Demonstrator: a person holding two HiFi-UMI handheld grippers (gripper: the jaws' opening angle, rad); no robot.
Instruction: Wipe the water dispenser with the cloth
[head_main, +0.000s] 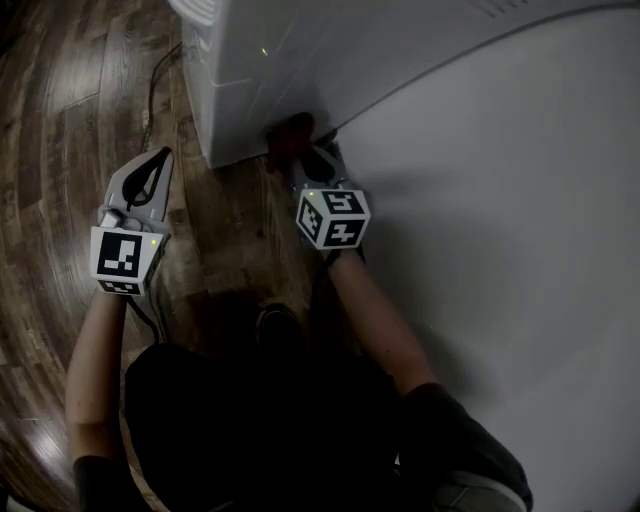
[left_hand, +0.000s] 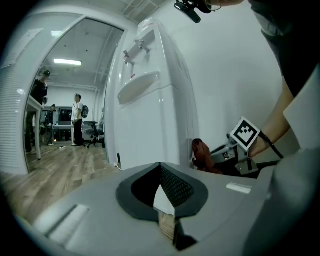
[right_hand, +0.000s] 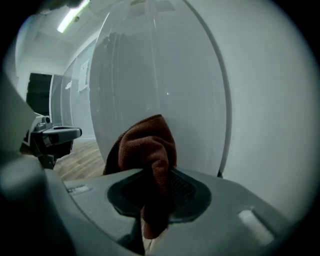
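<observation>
The white water dispenser stands against the wall, and its taps and drip tray show in the left gripper view. My right gripper is shut on a brown cloth and presses it to the dispenser's lower side panel, near the floor. In the right gripper view the cloth bunches out of the jaws against the white panel. My left gripper hovers over the floor to the left of the dispenser's base, shut and empty. From the left gripper view I see the cloth beside the marker cube.
A white wall runs along the right, close behind the dispenser. A dark power cord lies on the wood floor left of the base. People stand far off in the room beyond. The person's legs fill the foreground.
</observation>
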